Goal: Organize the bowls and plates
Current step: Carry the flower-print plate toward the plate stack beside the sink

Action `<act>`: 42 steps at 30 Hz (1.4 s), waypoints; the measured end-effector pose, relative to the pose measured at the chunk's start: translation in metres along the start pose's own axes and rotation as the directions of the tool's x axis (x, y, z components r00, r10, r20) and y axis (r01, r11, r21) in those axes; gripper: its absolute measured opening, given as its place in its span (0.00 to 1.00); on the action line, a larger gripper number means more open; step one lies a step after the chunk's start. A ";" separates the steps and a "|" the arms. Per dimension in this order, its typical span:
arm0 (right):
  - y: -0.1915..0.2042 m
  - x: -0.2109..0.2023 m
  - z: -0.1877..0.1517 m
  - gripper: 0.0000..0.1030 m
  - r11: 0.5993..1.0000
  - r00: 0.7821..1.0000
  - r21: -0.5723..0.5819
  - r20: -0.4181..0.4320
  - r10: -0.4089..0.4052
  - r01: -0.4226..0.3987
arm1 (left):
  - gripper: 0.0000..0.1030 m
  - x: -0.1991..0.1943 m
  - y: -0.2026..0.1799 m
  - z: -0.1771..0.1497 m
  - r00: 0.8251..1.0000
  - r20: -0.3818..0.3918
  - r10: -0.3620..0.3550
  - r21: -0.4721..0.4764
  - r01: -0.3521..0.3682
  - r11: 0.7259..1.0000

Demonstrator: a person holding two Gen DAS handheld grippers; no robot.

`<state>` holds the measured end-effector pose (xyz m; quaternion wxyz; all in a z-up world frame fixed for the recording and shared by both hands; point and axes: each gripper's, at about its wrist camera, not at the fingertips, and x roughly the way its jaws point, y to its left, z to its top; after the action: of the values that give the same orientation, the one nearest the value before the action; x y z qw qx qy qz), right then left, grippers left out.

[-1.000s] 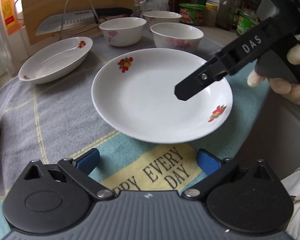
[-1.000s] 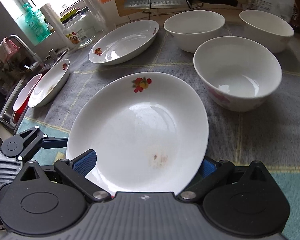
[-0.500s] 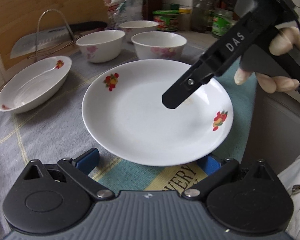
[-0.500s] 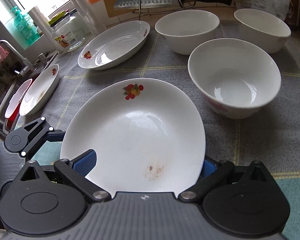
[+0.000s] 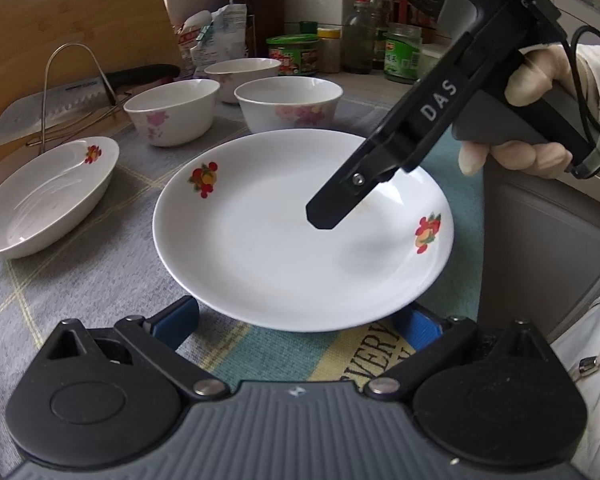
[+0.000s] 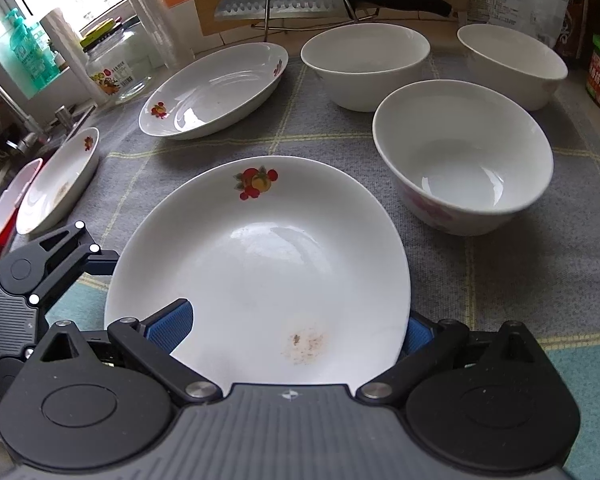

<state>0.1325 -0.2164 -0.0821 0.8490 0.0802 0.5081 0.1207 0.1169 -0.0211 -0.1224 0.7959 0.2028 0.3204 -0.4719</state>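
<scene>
**Fingers wide on both sides, sorting hardly begun**

Fingers of the left gripper [image 5: 296, 322] are spread apart with nothing between them, waiting just at the near rim of the round plate [image 5: 300, 224]. Those of the right gripper [image 6: 288, 326] straddle the same plate's rim, one blue pad over the dish and the other below its edge; whether they pinch it or merely bracket it I cannot tell, though the gap looks wide.

Judged from how things lie, little is done: every piece sits singly on the grey checked cloth [image 6: 500, 280], nothing stacked.

Largest first. The round plate lies nearest, on the cloth's front edge, empty but for a brownish smear near its near rim. Behind it to the left rests the oval dish [image 6: 216, 92], empty and glossy. Two smaller dishes [image 6: 60, 178] sit at the far left by the sink, the nearer showing faint residue. Three bowls remain apart: the near bowl [image 6: 460, 152] just right of the plate, the middle bowl [image 6: 364, 60] and the far bowl [image 6: 512, 64] behind it, all empty.

What is left seems to be nesting bowls and stacking plates.
</scene>
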 end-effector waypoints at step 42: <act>-0.015 0.007 0.028 1.00 0.993 0.990 -0.035 -0.093 0.110 -0.114 | 0.99 0.001 0.005 0.007 0.999 -0.012 -0.030 0.033 0.030 0.999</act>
<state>0.1619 -0.2290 -0.0786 0.8184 0.0859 0.5383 0.1819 0.1237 -0.0235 -0.1177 0.7835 0.2139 0.3198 -0.4880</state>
